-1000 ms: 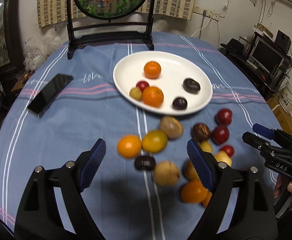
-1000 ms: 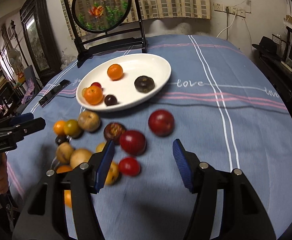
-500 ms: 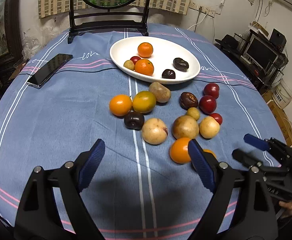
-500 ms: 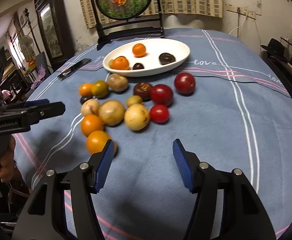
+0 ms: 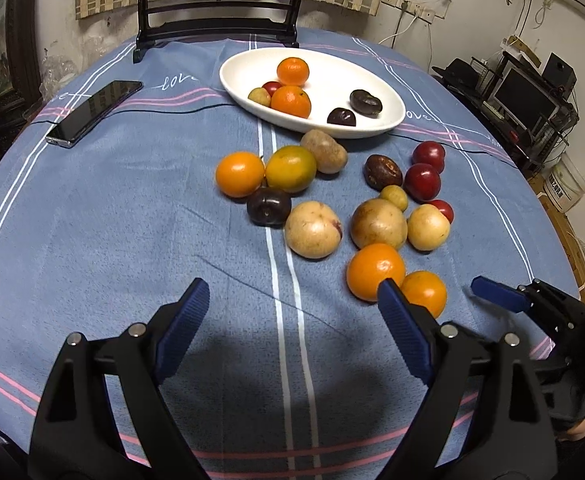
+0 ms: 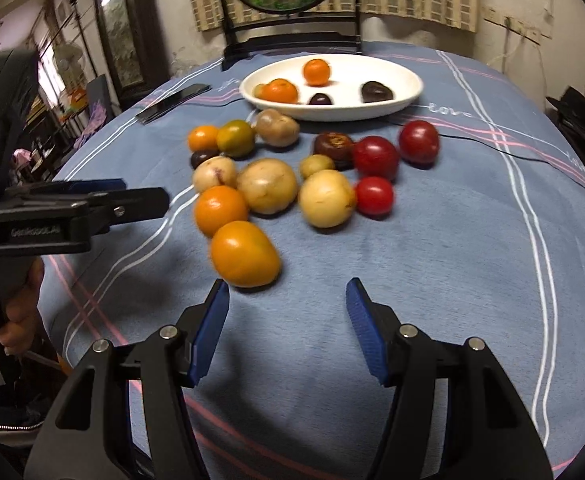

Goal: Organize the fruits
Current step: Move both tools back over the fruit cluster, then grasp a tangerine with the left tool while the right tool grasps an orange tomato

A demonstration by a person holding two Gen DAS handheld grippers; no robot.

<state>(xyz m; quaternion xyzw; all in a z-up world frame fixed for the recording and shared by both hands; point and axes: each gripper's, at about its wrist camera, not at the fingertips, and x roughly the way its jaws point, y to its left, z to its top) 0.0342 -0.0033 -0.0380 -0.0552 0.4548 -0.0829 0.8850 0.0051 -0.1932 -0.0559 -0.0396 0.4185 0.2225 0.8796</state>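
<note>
Parted right hand-held gripper point(image 6: 288, 328) nears orange fruit point(image 6: 245, 254).

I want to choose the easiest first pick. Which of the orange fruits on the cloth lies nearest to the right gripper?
The orange fruit at the front of the cluster, just ahead of the right gripper and its left finger. The other orange fruits lie farther back.

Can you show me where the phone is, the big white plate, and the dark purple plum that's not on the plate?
phone point(image 5: 94, 113), left wrist view, middle of its dark screen.
white plate point(image 5: 388, 98), left wrist view, bare inner wall on its right side.
dark plum point(image 5: 268, 206), left wrist view, top of the fruit near its stem dimple.
</note>
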